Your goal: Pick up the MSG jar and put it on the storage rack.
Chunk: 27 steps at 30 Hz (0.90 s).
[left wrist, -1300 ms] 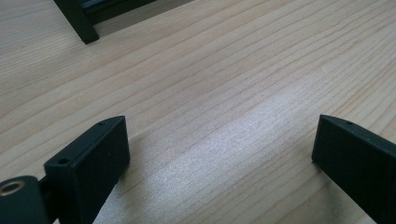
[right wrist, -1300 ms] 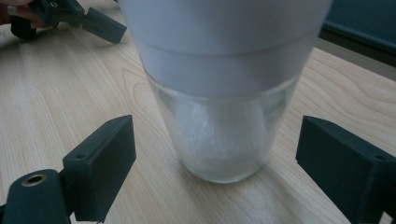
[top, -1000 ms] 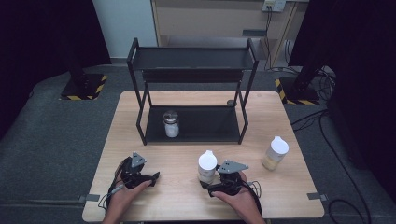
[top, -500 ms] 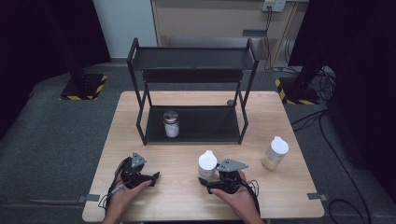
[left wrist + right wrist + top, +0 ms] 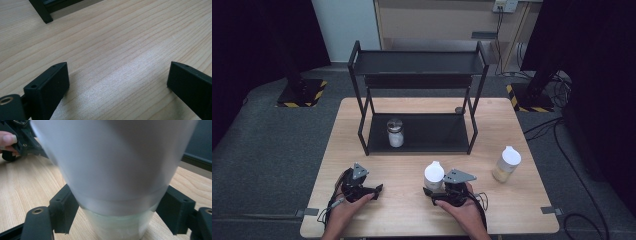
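Note:
A bottle with a white cap (image 5: 433,175) and pale contents stands on the wooden table (image 5: 412,210) near its front edge. My right gripper (image 5: 438,192) is shut on it. In the right gripper view the two black jaws press the bottle (image 5: 117,170) low on its sides, with the right gripper (image 5: 117,205) at its base. My left gripper (image 5: 371,190) rests on the table to the left, held by a hand. Its jaws stand open over bare wood in the left gripper view (image 5: 117,75), with nothing between them.
A black two-tier shelf rack (image 5: 419,64) stands at the back of the table, and a glass jar with a metal lid (image 5: 395,132) sits on its lower shelf. A second white-capped bottle (image 5: 506,164) stands at the right. One rack foot (image 5: 41,11) is ahead of the left gripper.

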Each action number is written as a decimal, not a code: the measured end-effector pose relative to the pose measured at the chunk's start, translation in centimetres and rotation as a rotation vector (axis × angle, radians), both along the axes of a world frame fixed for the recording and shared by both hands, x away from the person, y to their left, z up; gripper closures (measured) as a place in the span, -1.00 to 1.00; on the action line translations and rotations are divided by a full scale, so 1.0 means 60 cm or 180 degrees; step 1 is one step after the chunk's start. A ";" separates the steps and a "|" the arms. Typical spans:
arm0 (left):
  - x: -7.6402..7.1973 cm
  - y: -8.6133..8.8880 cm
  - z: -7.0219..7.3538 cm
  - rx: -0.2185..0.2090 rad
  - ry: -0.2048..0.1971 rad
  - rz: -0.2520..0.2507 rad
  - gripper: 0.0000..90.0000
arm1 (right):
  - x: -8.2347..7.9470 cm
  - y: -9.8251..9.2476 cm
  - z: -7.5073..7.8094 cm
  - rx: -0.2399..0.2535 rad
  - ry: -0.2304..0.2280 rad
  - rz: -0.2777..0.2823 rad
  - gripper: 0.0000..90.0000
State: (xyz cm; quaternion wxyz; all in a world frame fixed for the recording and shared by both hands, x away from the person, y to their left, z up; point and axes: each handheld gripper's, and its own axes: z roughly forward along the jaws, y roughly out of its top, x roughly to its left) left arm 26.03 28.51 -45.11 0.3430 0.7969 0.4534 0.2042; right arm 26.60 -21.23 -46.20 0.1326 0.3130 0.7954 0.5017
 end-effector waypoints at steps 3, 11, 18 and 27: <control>0.000 0.000 0.000 0.0000 0.0000 0.0000 -0.93 | -0.001 0.001 -0.001 0.0030 -0.0013 -0.0022 -0.40; 0.000 0.000 0.000 0.0001 0.0000 0.0000 -0.93 | -0.008 0.006 -0.002 -0.0006 -0.0072 -0.0057 -0.37; 0.000 0.000 0.000 0.0000 0.0000 0.0001 -0.93 | -0.010 0.008 0.000 -0.0043 -0.0109 -0.0059 -0.35; 0.000 0.000 0.000 0.0000 -0.0001 0.0000 -0.93 | -0.012 0.010 0.003 -0.0092 -0.0141 -0.0061 -0.33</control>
